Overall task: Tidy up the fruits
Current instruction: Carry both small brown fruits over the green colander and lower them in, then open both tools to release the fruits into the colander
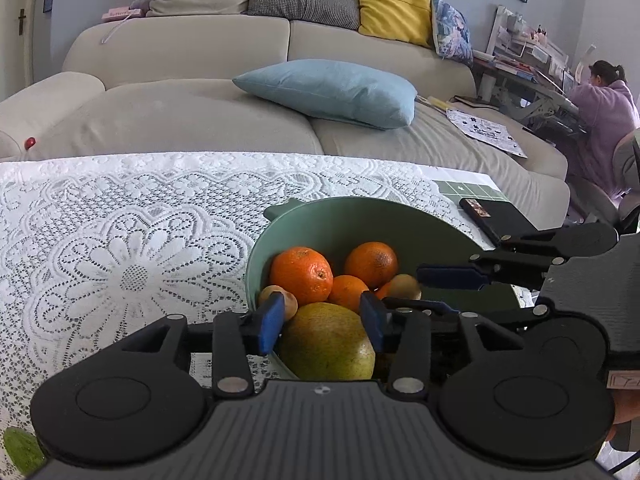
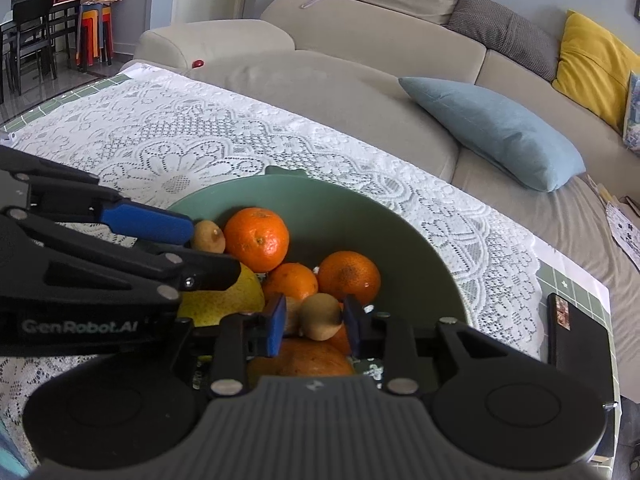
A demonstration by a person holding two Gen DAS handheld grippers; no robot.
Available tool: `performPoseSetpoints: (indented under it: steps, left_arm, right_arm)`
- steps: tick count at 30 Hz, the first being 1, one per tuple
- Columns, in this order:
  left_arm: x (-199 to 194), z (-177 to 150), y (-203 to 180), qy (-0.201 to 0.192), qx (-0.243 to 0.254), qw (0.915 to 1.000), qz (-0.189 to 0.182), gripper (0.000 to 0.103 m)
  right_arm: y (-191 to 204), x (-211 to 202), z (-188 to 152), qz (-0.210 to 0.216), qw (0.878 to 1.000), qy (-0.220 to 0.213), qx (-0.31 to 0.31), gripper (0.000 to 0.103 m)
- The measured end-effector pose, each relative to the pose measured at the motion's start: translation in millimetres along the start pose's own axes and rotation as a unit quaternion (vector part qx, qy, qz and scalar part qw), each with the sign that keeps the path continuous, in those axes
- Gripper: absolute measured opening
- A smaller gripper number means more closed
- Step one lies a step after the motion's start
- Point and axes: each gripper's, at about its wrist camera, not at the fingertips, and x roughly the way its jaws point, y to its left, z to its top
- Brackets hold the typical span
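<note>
A green bowl point(image 1: 360, 206) point(image 2: 400, 216) on the lace cloth holds three oranges point(image 1: 302, 274) point(image 2: 256, 238), a yellow-green pear point(image 1: 326, 346) point(image 2: 224, 300) and small brown fruits point(image 1: 406, 286) point(image 2: 320, 316). My left gripper point(image 1: 323, 320) point(image 2: 212, 256) is at the bowl's near left side. Its blue pads stand apart on either side of the pear's top, with no clear press. My right gripper point(image 2: 315, 326) point(image 1: 404, 289) reaches in from the right, its jaws a little apart around one small brown fruit. A larger orange-brown fruit point(image 2: 300, 360) lies under it.
A black flat device point(image 1: 492, 216) point(image 2: 576, 340) lies on the table right of the bowl. Behind the table stands a beige sofa point(image 1: 180, 116) with a blue cushion point(image 1: 332, 92). A person point(image 1: 604, 120) sits at a desk far right. Something green point(image 1: 22, 450) shows at the lower left.
</note>
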Motion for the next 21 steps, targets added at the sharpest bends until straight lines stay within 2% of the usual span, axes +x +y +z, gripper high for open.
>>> performPoseSetpoints:
  steps: [4, 6, 11, 13, 18, 21]
  left_arm:
    - [-7.0, 0.0, -1.1, -0.005, -0.004, 1.0, -0.004, 0.062]
    - [-12.5, 0.4, -1.3, -0.01, -0.005, 0.9999, -0.006, 0.066]
    - [-28.7, -0.2, 3.3, -0.017, -0.009, 0.9998, -0.004, 0.068]
    - [-35.2, -1.1, 7.1, -0.02, -0.015, 0.9997, -0.003, 0.07]
    - [-52.4, -4.5, 16.5, -0.028, -0.018, 0.9994, 0.005, 0.073]
    - [-64.0, -6.4, 21.4, -0.035, -0.01, 0.9992, 0.012, 0.076]
  right_arm:
    - [0.3, -6.4, -1.7, -0.011, 1.0, -0.008, 0.0, 0.048]
    - [0.9, -10.4, -2.2, -0.013, 1.0, -0.014, 0.001, 0.051]
    - [2.8, -24.3, -1.8, -0.025, 0.999, -0.036, 0.012, 0.061]
    - [5.4, -31.8, -1.5, -0.029, 0.998, -0.049, 0.017, 0.071]
    - [17.6, -43.2, -2.7, -0.04, 0.996, -0.073, 0.023, 0.084]
    - [25.0, -48.3, -4.7, -0.049, 0.995, -0.084, 0.03, 0.084]
